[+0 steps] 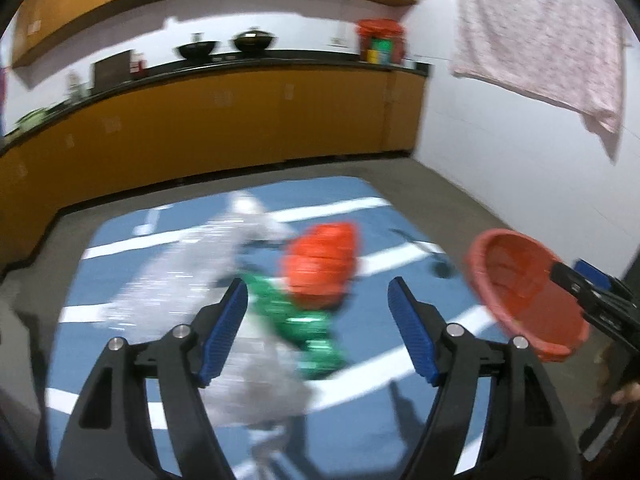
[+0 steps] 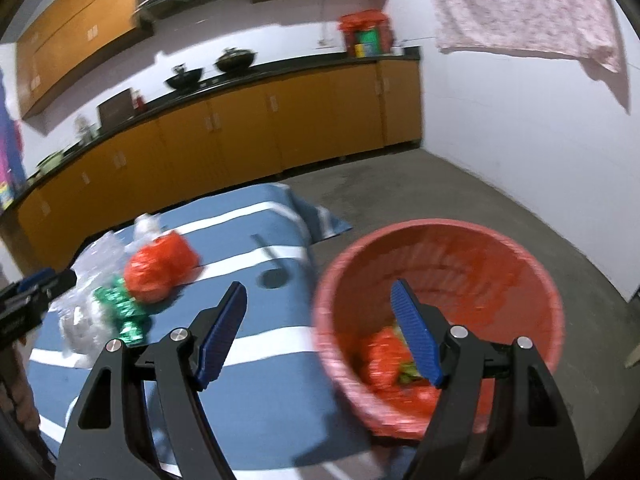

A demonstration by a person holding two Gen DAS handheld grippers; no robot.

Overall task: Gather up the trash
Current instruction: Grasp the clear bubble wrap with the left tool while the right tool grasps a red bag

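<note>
Both grippers hang over a blue mat with white stripes (image 2: 256, 384) spread on a grey concrete floor (image 2: 460, 196). The left gripper (image 1: 316, 320) has its jaws spread wide with nothing between them, and three pieces of trash lie on the mat just beyond its blue fingertips: one crumpled clear plastic bag (image 1: 180, 280) to the left, one green foil wrapper (image 1: 304, 328) in the middle, one orange plastic bag (image 1: 320, 264) just past it (all three touching in one heap, and blurred in this view).

The right gripper (image 2: 318, 332) is also wide open; its right finger (image 2: 416, 340) reaches over the rim into one red plastic basket (image 2: 436, 236), though whether the jaws actually pinch that rim I cannot tell. Inside the basket lie orange and green scraps (image 2: 388, 364), too smeared to count. The basket sits right of the heap, at the mat's right edge. Far behind, two dark woks (image 1: 224, 46) stand on the counter (image 1: 280, 60).
</note>
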